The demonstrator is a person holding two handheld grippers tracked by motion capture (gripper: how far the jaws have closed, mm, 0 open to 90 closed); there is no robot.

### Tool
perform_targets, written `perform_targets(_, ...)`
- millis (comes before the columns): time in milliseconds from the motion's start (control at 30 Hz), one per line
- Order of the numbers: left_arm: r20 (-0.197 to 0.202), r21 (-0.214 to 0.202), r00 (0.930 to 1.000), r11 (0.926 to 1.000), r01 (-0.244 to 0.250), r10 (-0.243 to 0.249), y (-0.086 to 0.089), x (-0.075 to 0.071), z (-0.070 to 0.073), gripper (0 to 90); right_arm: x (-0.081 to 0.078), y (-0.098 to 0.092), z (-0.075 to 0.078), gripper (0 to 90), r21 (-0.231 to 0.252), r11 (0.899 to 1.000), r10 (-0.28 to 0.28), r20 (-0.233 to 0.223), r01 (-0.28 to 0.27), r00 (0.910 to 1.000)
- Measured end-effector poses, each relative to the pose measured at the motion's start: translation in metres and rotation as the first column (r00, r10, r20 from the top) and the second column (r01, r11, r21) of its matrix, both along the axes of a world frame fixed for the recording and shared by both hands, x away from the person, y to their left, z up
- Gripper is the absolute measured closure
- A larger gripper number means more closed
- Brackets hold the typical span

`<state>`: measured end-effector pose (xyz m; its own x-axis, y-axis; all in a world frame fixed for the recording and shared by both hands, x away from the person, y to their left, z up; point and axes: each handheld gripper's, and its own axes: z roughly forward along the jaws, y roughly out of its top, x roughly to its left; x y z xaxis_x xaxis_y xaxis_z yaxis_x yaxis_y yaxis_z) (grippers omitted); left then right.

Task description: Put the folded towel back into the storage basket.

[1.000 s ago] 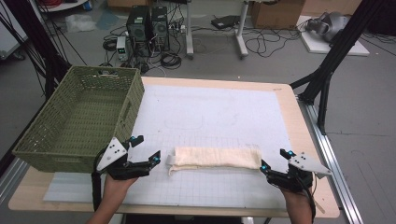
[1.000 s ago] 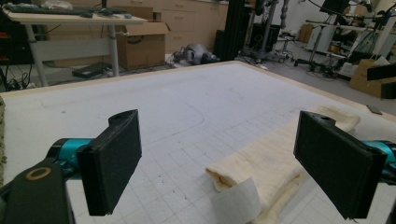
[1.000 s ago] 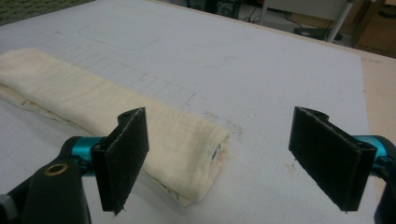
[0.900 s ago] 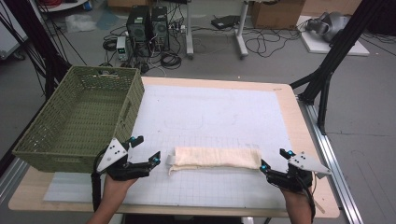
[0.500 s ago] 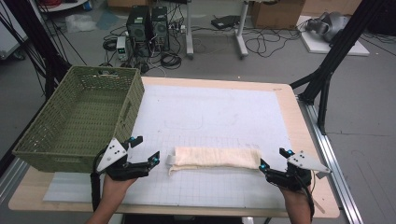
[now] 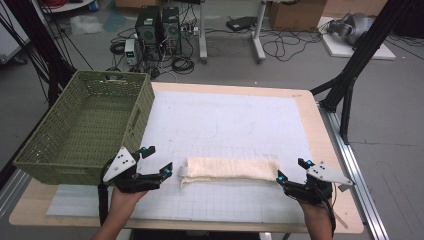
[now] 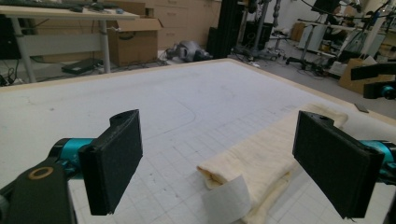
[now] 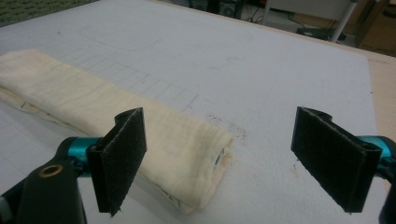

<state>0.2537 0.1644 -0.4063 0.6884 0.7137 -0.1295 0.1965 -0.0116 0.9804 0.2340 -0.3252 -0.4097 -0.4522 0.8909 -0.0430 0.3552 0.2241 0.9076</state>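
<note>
Folded cloth (image 6: 230, 169) flat on mat, left tool (image 6: 159, 172) and right tool (image 6: 291, 176) gaping wide at its ends, label unreadable

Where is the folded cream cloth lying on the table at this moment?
In the high view, the folded cream cloth lies on the white mat near the table's front edge, between the open left gripper and right gripper, right of the green basket.

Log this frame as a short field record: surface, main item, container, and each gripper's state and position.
surface: white gridded mat on a wooden table
main item: cream folded cloth, lying flat, long and narrow
container: green woven basket at the table's left
left gripper: open, at the cloth's left end, not touching
right gripper: open, at the cloth's right end
</note>
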Motion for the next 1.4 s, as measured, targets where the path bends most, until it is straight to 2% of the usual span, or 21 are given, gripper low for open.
perform_targets(267,-0.01,0.043,0.9998,0.999,0.015,-0.015,-0.006,0.0,0.006,16.3,0.0,0.001,0.0,16.8,-0.002,1.0,0.006,0.001,-0.006,1.0)
perform_targets(533,-0.034,0.039,0.9992,0.999,0.022,-0.021,-0.008,0.003,0.016,16.3,0.0,0.001,0.0,17.0,-0.003,1.0,0.009,-0.002,-0.009,1.0)
perform_targets(867,-0.076,0.067,0.9955,0.9959,0.061,-0.056,-0.019,0.014,0.03,16.4,0.0,0.002,0.0,17.5,-0.01,1.0,0.015,0.002,-0.014,0.9999)
perform_targets(1067,-0.111,0.072,0.9905,0.9934,0.089,-0.081,-0.03,0.022,0.032,16.8,0.0,0.001,0.0,17.5,-0.011,1.0,0.013,0.0,-0.013,0.9999)
perform_targets(1400,-0.186,0.098,0.9781,0.9887,0.113,-0.094,-0.045,0.034,0.023,17.4,0.0,0.0,0.0,17.5,-0.008,1.0,0.008,-0.006,-0.008,0.9999)
